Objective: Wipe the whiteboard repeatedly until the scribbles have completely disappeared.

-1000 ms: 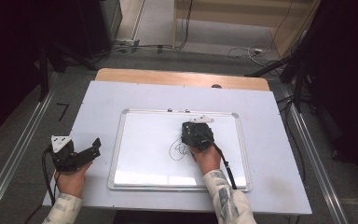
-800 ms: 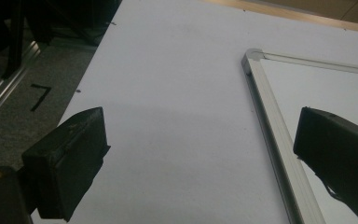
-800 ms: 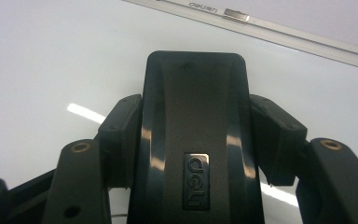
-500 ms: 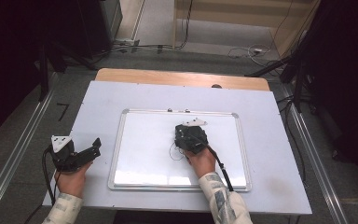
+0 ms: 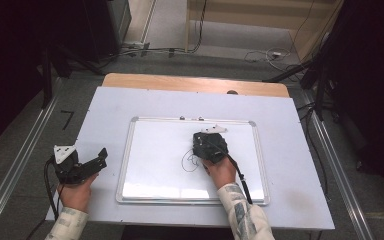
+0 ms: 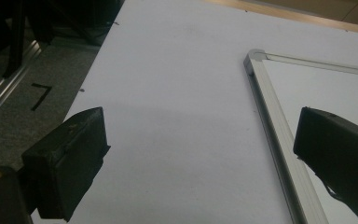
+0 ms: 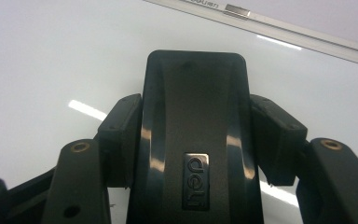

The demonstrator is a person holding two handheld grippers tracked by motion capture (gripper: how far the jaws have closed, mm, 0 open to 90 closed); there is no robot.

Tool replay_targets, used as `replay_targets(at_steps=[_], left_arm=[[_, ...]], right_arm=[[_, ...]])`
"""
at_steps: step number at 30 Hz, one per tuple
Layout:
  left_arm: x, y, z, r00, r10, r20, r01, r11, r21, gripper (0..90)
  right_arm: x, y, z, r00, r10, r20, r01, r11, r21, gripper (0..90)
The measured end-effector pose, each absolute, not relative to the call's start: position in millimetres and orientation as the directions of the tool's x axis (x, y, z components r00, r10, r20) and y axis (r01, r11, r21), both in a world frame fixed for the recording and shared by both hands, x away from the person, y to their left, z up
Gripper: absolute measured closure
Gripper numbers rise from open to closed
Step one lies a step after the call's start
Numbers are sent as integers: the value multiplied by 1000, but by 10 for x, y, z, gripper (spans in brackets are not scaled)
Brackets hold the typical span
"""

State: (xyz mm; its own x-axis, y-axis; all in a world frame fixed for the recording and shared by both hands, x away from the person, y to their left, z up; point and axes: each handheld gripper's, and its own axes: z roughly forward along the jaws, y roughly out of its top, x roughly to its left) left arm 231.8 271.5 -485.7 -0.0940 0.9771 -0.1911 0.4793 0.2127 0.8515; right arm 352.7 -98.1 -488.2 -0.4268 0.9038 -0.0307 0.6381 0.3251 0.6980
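While the right gripper (image 5: 206,146) works over the whiteboard (image 5: 155,165) in the high view, scribbled marks (image 5: 190,162) sit just beside it; left gripper (image 5: 87,164) idles on the white table (image 5: 290,150), off the board. Grey floor, cables, dark surrounds.

Left gripper view: jaws wide apart, nothing between, board frame (image 6: 270,126) ahead.

Right gripper view: jaws clamped on the black eraser (image 7: 196,140), flat on the board. Looks light, rigid, glossy plastic, so probably slippery; gripping the narrowed sides suits it.

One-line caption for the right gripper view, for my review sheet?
Right gripper shut on a glossy black plastic whiteboard eraser, held over the white board near its silver aluminium frame.
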Motion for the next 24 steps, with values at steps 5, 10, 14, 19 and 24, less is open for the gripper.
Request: replay_targets(at_steps=[5, 10, 14, 19, 24], left_arm=[[2315, 2716, -4860, -95, 977, -191, 478, 213, 852, 33], [2315, 2714, -4858, -94, 978, -188, 482, 210, 851, 33], [2317, 2709, -4859, -95, 977, -189, 480, 211, 851, 33], [2320, 2706, -4860, -94, 978, -187, 481, 209, 851, 33], [2322, 2699, -4858, -91, 978, -188, 481, 208, 852, 33]], right_arm=[[3530, -1043, -4882, -413, 910, -27, 643, 313, 699, 385], [3487, -1066, -4884, -417, 908, -33, 640, 319, 699, 385], [3461, -1065, -4885, -419, 907, -36, 638, 322, 700, 385], [3448, -1050, -4885, -417, 908, -36, 639, 321, 699, 385], [3430, -1006, -4888, -424, 905, -34, 636, 325, 700, 385]])
